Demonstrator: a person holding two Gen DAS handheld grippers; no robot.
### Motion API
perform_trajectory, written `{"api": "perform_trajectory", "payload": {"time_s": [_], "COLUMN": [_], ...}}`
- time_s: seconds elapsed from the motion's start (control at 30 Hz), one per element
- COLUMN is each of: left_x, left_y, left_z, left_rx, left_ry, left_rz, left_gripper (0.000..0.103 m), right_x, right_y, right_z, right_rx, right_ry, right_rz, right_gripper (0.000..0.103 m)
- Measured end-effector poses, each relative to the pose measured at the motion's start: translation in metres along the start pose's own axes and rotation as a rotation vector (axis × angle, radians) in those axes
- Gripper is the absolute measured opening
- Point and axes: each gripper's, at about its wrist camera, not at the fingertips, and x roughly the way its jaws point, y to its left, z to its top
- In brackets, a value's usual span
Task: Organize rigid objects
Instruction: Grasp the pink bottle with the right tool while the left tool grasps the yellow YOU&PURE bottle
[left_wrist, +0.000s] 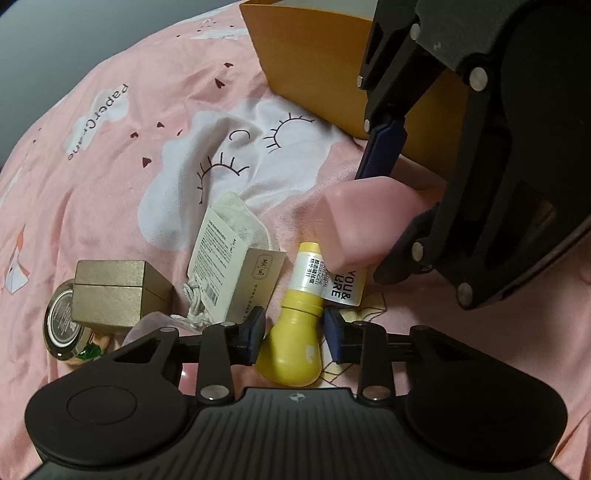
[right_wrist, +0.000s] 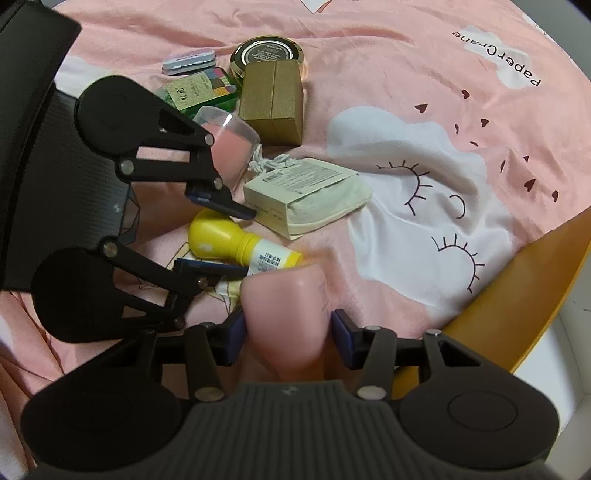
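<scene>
A yellow bottle (left_wrist: 295, 339) with a white label lies on the pink bedsheet. My left gripper (left_wrist: 295, 332) is open around its body, pads close on each side; it also shows in the right wrist view (right_wrist: 221, 232) around the yellow bottle (right_wrist: 221, 240). My right gripper (right_wrist: 288, 332) is shut on a pink bottle (right_wrist: 291, 314), held beside the yellow one. In the left wrist view the right gripper (left_wrist: 391, 199) grips the pink bottle (left_wrist: 362, 218) near the orange box (left_wrist: 314, 66).
A gold box (right_wrist: 273, 99), a round dark-lidded jar (right_wrist: 267, 53), a green tin (right_wrist: 199, 90), a small silver tin (right_wrist: 188, 62), a clear cup (right_wrist: 229, 144) and a cream pouch with card (right_wrist: 310, 195) lie on the sheet. The orange box (right_wrist: 535, 288) stands at the right.
</scene>
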Motion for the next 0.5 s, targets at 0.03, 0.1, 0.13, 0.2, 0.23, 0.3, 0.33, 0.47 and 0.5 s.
{"api": "perform_trajectory", "payload": {"time_s": [0.03, 0.1, 0.13, 0.2, 0.23, 0.3, 0.33, 0.47, 0.5], "left_x": [0.000, -0.002, -0.003, -0.009, -0.014, -0.022, -0.028, -0.047, -0.054], "left_y": [-0.001, -0.001, 0.000, 0.004, 0.005, 0.005, 0.006, 0.013, 0.014], "left_z": [0.000, -0.001, -0.001, -0.001, -0.002, -0.003, -0.005, -0.010, -0.011], "left_rx": [-0.012, -0.044, -0.075, -0.135, -0.161, -0.192, -0.220, -0.323, -0.334], "left_ry": [0.000, -0.004, -0.004, -0.010, -0.018, -0.036, -0.042, -0.086, -0.104], "left_rz": [0.011, 0.027, 0.032, 0.034, 0.038, 0.053, 0.065, 0.069, 0.080], "left_gripper": [0.039, 0.038, 0.038, 0.033, 0.032, 0.027, 0.027, 0.027, 0.027], "right_x": [0.000, 0.001, 0.001, 0.000, -0.001, -0.005, -0.007, -0.023, -0.026], "right_y": [0.000, 0.001, 0.001, 0.002, 0.003, 0.006, 0.006, 0.012, 0.013], "right_z": [0.000, 0.000, 0.001, 0.001, 0.000, -0.001, -0.002, -0.006, -0.006], "right_rx": [-0.001, -0.001, 0.000, 0.008, 0.012, 0.026, 0.036, 0.079, 0.084], "right_ry": [-0.001, -0.001, -0.001, -0.001, -0.004, -0.016, -0.024, -0.069, -0.078], "right_rz": [0.001, -0.002, -0.005, -0.012, -0.021, -0.040, -0.048, -0.074, -0.080], "right_gripper": [0.050, 0.049, 0.049, 0.049, 0.049, 0.049, 0.049, 0.048, 0.048]}}
